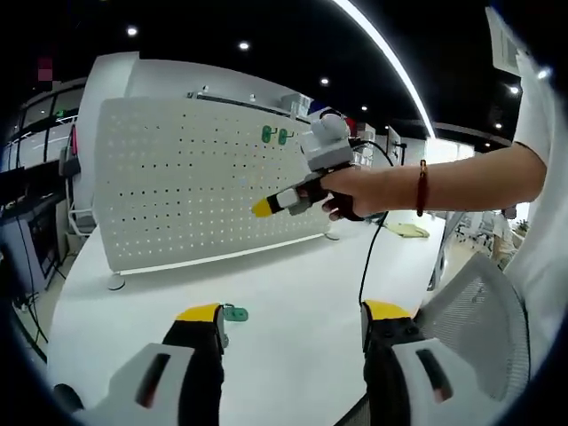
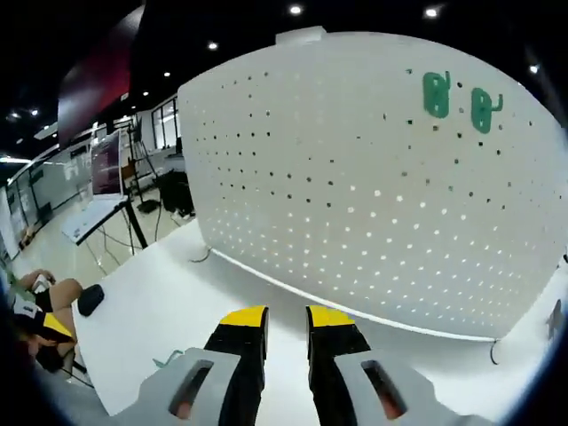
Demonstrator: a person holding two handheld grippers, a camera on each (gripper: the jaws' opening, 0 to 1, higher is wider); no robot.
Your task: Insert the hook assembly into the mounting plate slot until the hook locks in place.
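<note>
A white perforated mounting plate [image 1: 204, 191] [image 2: 373, 195] stands upright on the white table [image 1: 302, 266]. Two green hooks [image 1: 276, 136] [image 2: 436, 94] hang side by side near its upper right. A loose green hook assembly [image 1: 233, 312] lies flat on the table, just beside my left gripper's left finger. My left gripper [image 1: 293, 312] is open wide, with nothing between its jaws. A hand holds my right gripper [image 1: 264, 208] [image 2: 287, 319] in the air in front of the plate, pointing at it. Its jaws are nearly together with nothing between them.
A white mesh chair [image 1: 470, 306] stands at the table's right edge. A black cable [image 1: 368, 257] hangs from the right gripper to the table. Office desks and monitors [image 2: 102, 169] lie beyond the plate's left end. A yellowish object [image 1: 408, 230] rests at the far right.
</note>
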